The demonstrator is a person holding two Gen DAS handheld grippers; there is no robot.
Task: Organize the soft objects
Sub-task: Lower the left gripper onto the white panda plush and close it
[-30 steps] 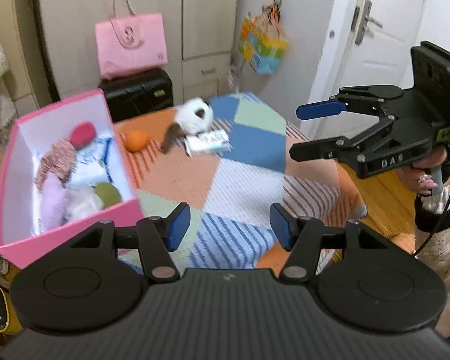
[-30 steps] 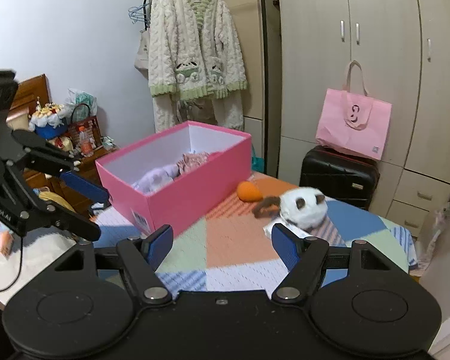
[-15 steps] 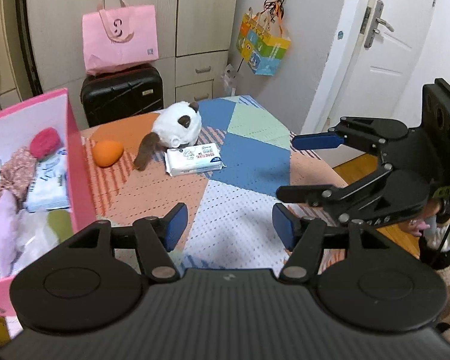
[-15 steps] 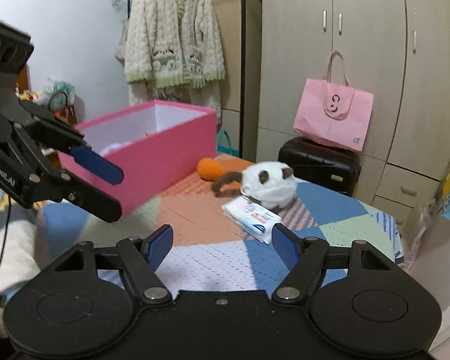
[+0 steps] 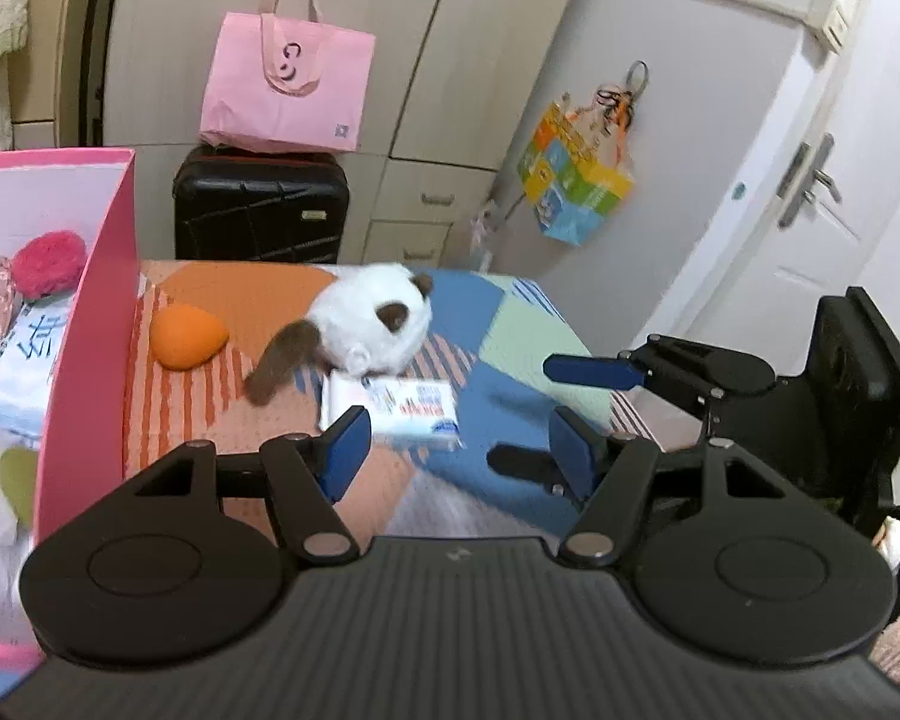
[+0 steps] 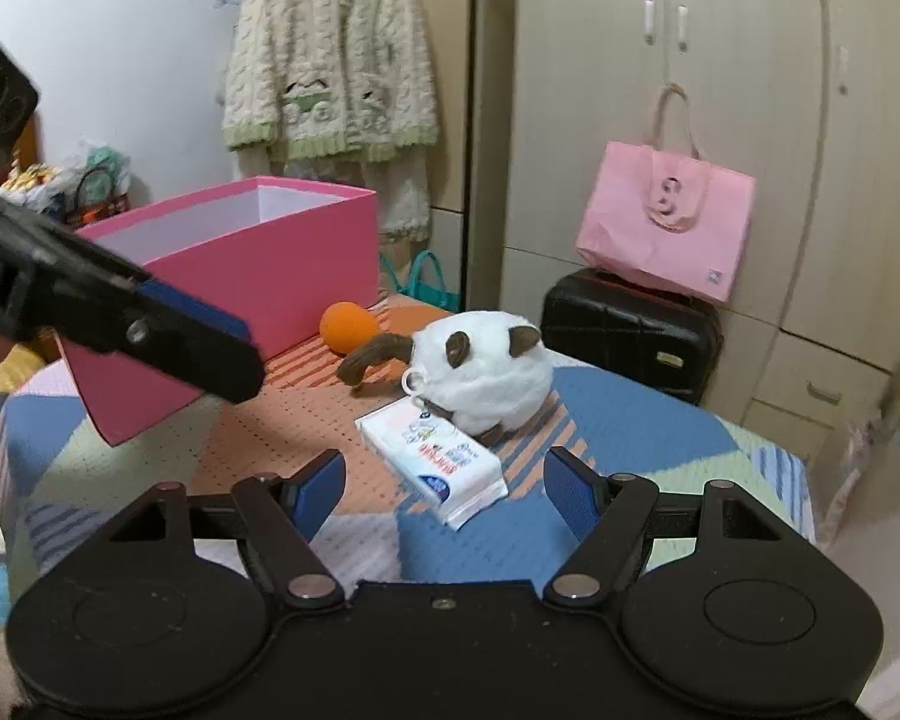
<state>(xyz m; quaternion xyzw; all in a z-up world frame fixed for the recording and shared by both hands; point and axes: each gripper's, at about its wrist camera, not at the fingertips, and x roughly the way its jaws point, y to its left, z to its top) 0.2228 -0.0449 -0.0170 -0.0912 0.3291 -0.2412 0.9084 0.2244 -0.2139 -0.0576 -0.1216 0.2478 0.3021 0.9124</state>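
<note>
While both grippers, left (image 5: 459, 444) and right (image 6: 444, 486), hover with jaws released, the wipes (image 6: 432, 459) lie touching the plush (image 6: 486, 369).

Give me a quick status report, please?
Left gripper and right gripper open, empty. Tissue pack, plush toy, orange sponge outside pink box. Nothing blocking.

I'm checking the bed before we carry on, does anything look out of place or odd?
Nothing is spilled or damaged. Three soft items still lie outside the pink box: the orange sponge, the white plush toy, and the tissue pack, which the toy partly rests on. Both grippers are open and empty.
</note>
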